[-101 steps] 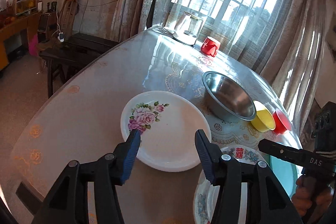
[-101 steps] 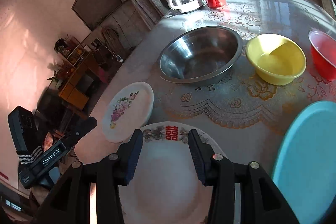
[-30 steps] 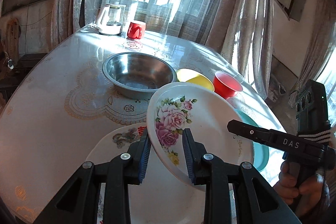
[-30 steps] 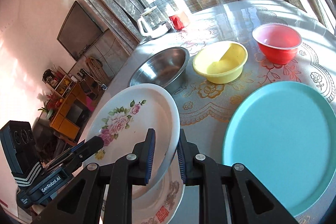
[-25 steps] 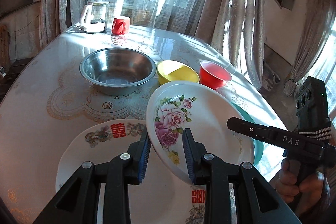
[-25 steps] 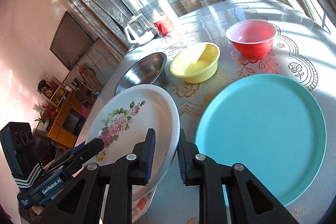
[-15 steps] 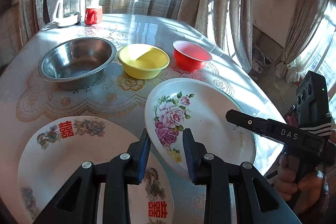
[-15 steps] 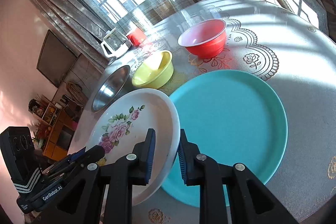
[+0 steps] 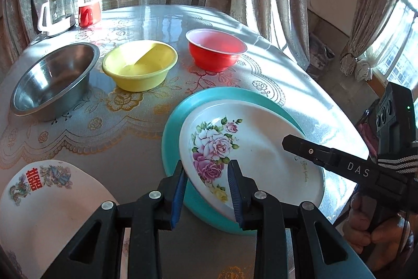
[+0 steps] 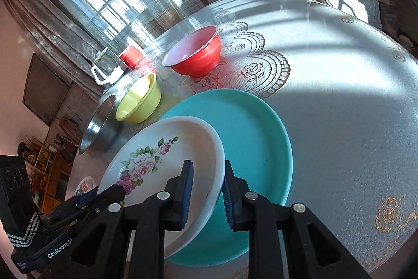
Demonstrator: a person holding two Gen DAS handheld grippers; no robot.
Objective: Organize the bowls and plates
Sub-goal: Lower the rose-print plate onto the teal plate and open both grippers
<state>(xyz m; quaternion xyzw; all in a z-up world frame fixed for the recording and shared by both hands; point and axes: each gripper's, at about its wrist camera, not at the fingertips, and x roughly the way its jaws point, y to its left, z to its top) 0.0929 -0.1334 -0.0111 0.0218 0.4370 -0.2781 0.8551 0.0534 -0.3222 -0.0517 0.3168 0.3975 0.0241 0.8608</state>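
Left hand-held gripper (image 9: 206, 187): clamped on the near rim of the rose plate (image 9: 248, 148), blue pads either side of the edge.
Right hand-held gripper (image 10: 206, 190): closed on the opposite rim of that plate, so it's a two-handed carry.
Why held like that: my guess is a grip on each side keeps a wide, shallow plate from tipping off one pinch point.
Where the plate is: straight ahead of both grippers, over the teal plate (image 9: 172, 127), tilted. Can't tell if the low edge already touches.
Why there: stacking the smaller plate on the bigger one looks like the plan.
Other plate: the one with red characters (image 9: 36, 190) lies on the tabletop (image 9: 125, 140) down-left of the left gripper.
Bowls: steel bowl (image 9: 52, 77), yellow bowl (image 9: 139, 64) and red bowl (image 9: 215, 49) in a row further ahead, untouched.
Changed from half a second ago: view swung right, the teal plate now sits right under the rose plate instead of beside it, and the plate looks lower.
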